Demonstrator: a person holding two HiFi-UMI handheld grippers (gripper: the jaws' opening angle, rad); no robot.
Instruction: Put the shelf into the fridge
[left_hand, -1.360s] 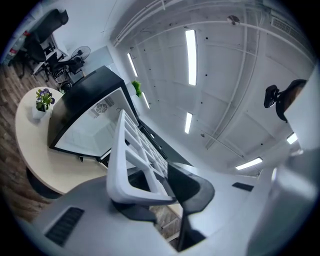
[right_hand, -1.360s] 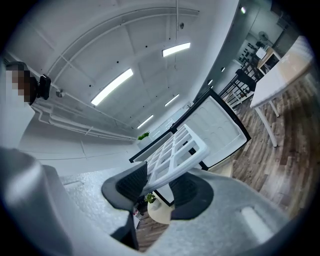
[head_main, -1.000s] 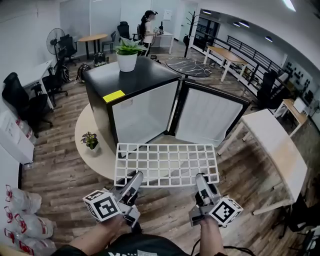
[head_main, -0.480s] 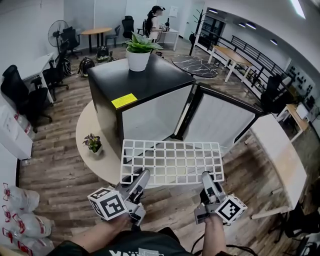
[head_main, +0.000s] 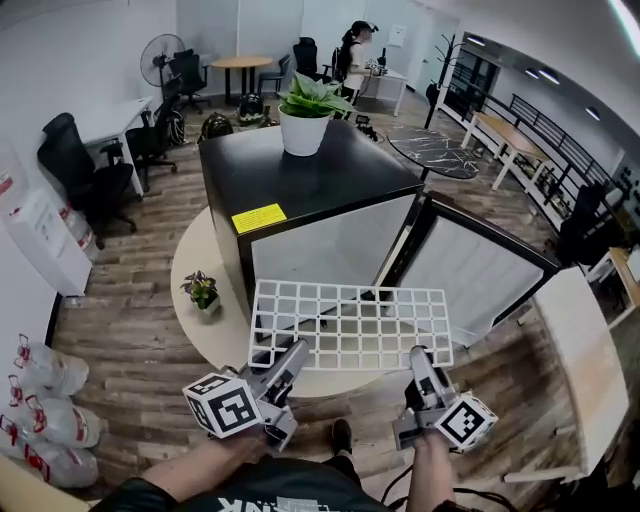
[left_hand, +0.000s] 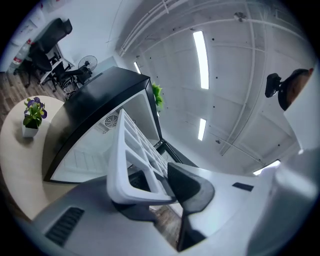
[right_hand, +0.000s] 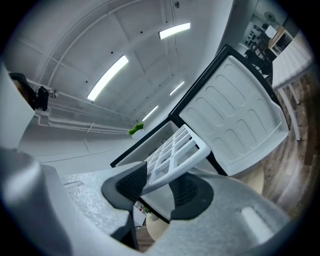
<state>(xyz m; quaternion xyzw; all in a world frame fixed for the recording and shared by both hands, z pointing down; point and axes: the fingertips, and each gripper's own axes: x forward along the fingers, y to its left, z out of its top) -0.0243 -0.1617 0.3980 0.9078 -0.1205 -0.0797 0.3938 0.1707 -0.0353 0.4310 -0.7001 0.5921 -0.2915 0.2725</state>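
A white grid shelf (head_main: 350, 325) hangs level in front of the black mini fridge (head_main: 300, 185), whose door (head_main: 470, 275) stands open to the right. My left gripper (head_main: 290, 358) is shut on the shelf's near left edge, and my right gripper (head_main: 420, 360) is shut on its near right edge. In the left gripper view the shelf (left_hand: 131, 150) runs from the clamped jaws of the left gripper (left_hand: 150, 192) toward the fridge's white inside (left_hand: 95, 150). The right gripper view shows the shelf (right_hand: 175, 150) pinched in the right gripper (right_hand: 157, 187), with the open door (right_hand: 235, 115) beyond.
The fridge stands on a round beige platform (head_main: 195, 265) beside a small potted plant (head_main: 203, 292). A bigger potted plant (head_main: 305, 115) sits on the fridge top. A light table (head_main: 585, 350) is at the right; office chairs (head_main: 85, 175), desks and a person (head_main: 355, 55) are farther back.
Both grippers have carried the shelf forward toward the fridge, which now looks nearer and larger. The grip on the shelf is the same.
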